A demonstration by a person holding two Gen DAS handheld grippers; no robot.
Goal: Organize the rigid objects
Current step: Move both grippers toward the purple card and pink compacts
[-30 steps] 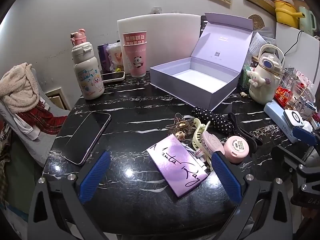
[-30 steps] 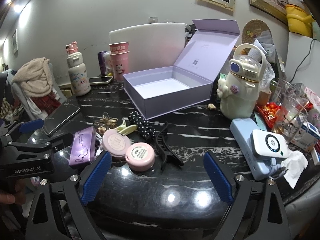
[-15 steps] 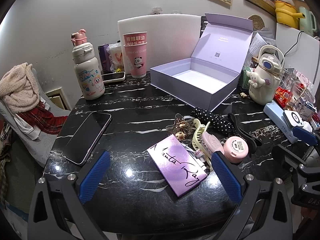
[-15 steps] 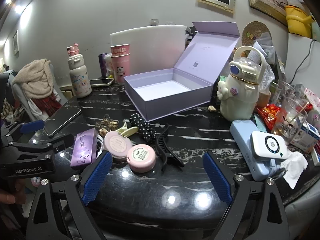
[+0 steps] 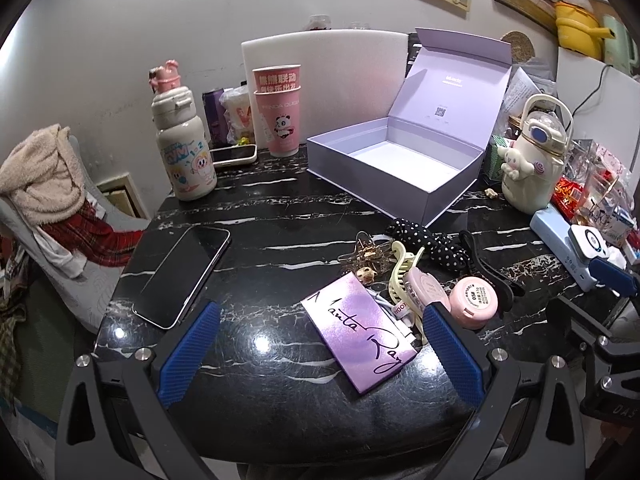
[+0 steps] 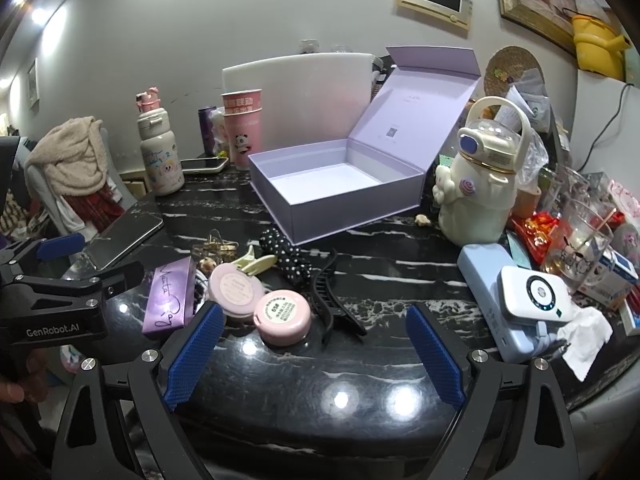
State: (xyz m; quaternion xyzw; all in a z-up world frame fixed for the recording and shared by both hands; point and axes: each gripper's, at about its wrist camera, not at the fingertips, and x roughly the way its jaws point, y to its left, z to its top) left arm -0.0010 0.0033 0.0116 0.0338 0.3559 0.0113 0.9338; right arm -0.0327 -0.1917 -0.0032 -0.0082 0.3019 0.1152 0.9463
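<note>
An open, empty lilac box [image 5: 394, 168] [image 6: 340, 184] stands at the back of the black marble table [image 5: 280, 216]. In front of it lies a pile: a purple palette [image 5: 360, 336] [image 6: 168, 300], two pink round compacts [image 5: 474, 302] [image 6: 284, 316], a cream hair claw [image 5: 402, 270], a gold clip [image 5: 366, 254], a polka-dot scrunchie [image 5: 428, 242] [image 6: 286, 254] and a black hair claw [image 6: 330, 300]. My left gripper [image 5: 320, 354] is open above the table's near edge, just before the palette. My right gripper [image 6: 314, 354] is open, close behind the compacts.
A dark phone [image 5: 184, 276] lies at the left. A white bottle [image 5: 182, 148], pink cups [image 5: 278, 114] and a second phone [image 5: 234, 154] stand at the back left. A cream kettle-shaped bottle [image 6: 478, 184], blue power banks [image 6: 516, 300] and glass clutter crowd the right edge.
Both grippers have drifted slightly closer to the pile. Nothing on the table has moved and both grippers stay open.
</note>
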